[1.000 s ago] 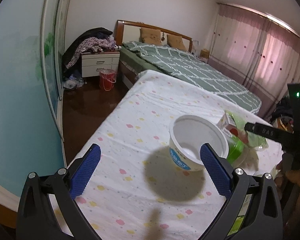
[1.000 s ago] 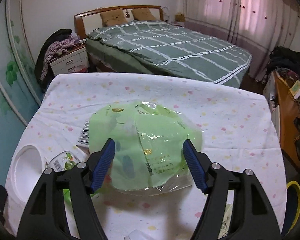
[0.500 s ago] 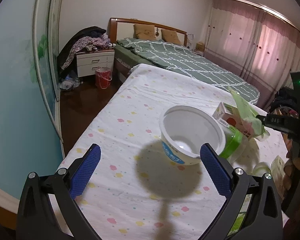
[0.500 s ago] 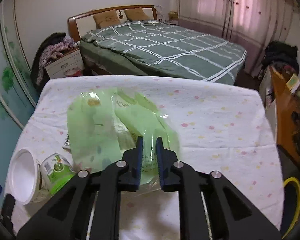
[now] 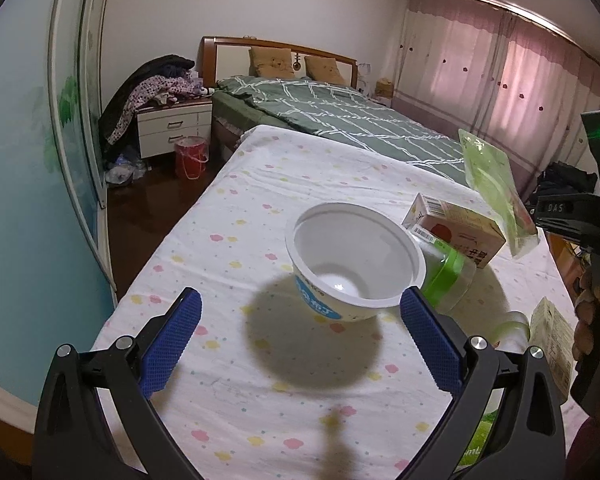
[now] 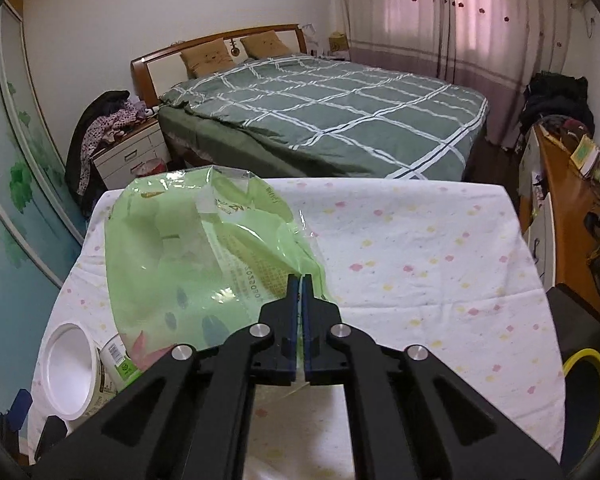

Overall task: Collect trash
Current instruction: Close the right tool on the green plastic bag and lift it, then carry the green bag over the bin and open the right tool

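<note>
Your table (image 5: pixel 284 392) with its spotted cloth is the big stage here, and most of the trash sits on it. Biggest piece going: the green plastic bag (image 6: pixel 204 256), and you've got it, your right gripper (image 6: pixel 301 280) clenched on its near edge, jaws having just closed with the film pinched between them, the bag lifted clear of the cloth. Next down, the white bowl (image 5: pixel 356 264) lies tipped on its side right ahead of your left gripper (image 5: pixel 300 328), whose blue pads stand wide apart with nothing between them, the right pad just beside the bowl's rim. Behind the bowl there's the juice carton (image 5: pixel 456 232) and, touching the bowl, a green-banded tub (image 5: pixel 448 276). At the right edge, a small packet (image 5: pixel 552 336). So by my reckoning it's one item in hand, none visibly binned, and four waiting on the cloth
</note>
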A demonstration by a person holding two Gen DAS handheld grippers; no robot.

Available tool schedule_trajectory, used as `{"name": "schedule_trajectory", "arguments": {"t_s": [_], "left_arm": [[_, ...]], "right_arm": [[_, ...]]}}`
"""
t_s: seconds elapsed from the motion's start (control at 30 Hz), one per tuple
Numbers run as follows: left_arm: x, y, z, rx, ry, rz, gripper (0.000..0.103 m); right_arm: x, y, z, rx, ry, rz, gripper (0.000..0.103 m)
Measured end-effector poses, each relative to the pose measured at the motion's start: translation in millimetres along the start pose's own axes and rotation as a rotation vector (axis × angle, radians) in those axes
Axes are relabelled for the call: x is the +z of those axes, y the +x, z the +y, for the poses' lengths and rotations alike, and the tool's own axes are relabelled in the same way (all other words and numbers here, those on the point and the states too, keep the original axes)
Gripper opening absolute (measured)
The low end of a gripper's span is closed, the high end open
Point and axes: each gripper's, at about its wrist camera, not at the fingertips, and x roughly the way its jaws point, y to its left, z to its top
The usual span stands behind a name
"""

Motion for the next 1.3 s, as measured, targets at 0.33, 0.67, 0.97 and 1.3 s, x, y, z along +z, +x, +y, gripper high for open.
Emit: {"name": "schedule_trajectory", "arguments": {"t_s": [0.33, 0.67, 0.97, 1.3], "left_arm": [[2.4, -21.1, -7.7, 0.072, 0.061, -0.124, 0.098], [5.1, -31.3, -12.7, 0.101, 0.097, -0.195, 0.098], [6.7, -29.2, -11.0, 0.079, 0.086, -0.186, 0.098], [3.7, -30.3, -13.8, 0.073, 0.095, -0.203, 0.098]], "right_arm": [[10.9, -42.4, -18.2, -0.017, 0.03, -0.082, 0.002], [-44.7, -114.6, -110.6, -0.122, 0.131, -0.125, 0.002], [-141.7, -148.4, -256.0, -0.469, 0.34, -0.042, 0.003], [-175.2, -108.5, -315.5, -0.552, 0.447, 0.072, 0.016]]}}
